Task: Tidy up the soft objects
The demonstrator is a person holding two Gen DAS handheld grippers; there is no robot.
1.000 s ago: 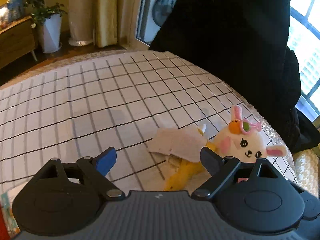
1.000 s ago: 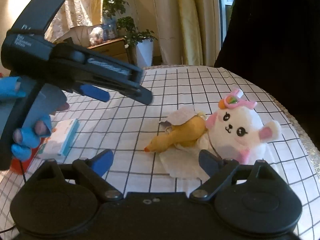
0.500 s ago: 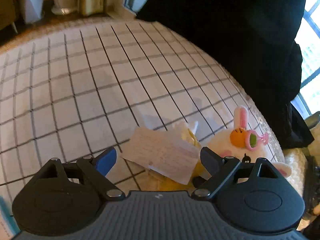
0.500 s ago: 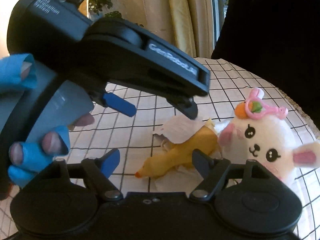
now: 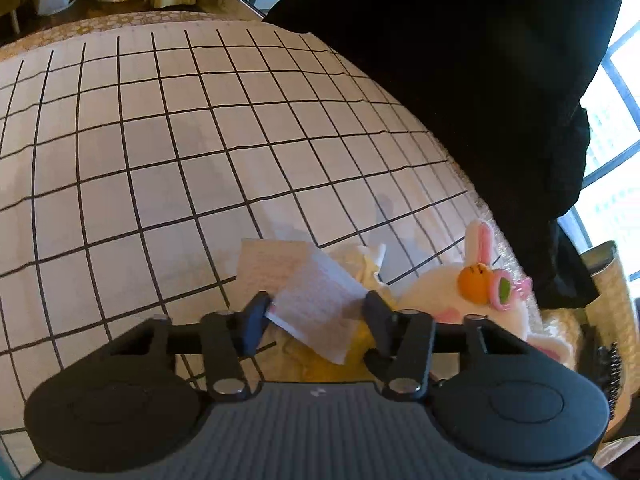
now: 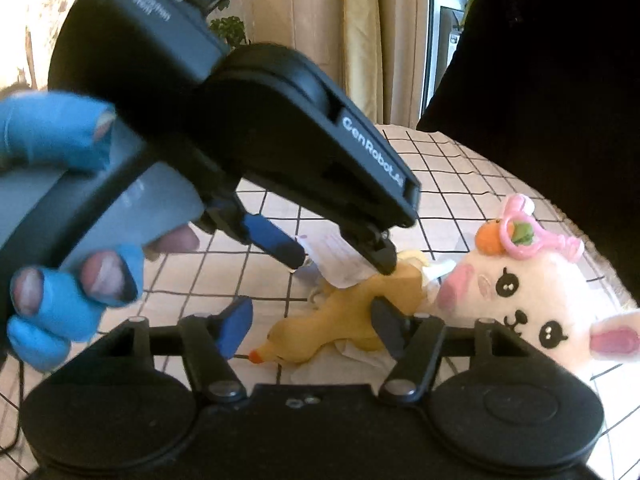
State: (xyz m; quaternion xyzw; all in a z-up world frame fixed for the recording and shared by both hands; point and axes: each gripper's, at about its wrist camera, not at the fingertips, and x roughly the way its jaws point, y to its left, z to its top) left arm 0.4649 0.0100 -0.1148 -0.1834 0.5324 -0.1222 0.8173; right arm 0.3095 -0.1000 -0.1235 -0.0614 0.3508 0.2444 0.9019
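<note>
Two plush toys lie on the desk (image 5: 160, 152): one white bunny (image 6: 532, 292) and one yellow duck (image 6: 340, 320). One white paper tag (image 5: 316, 296) and two grippers are also in view.

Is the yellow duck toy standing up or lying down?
Lying down. The yellow duck toy stretches flat along the checked cloth, its orange beak low near the cloth, its other end by the white bunny toy.

You're working over a white tablecloth (image 5: 168, 152) gridded with black lines. The plush duck (image 6: 344, 320) is yellow with an orange beak; the plush bunny (image 6: 516, 292) is white with pink ears and cheeks, and your glove (image 6: 56, 312) is blue.
</note>
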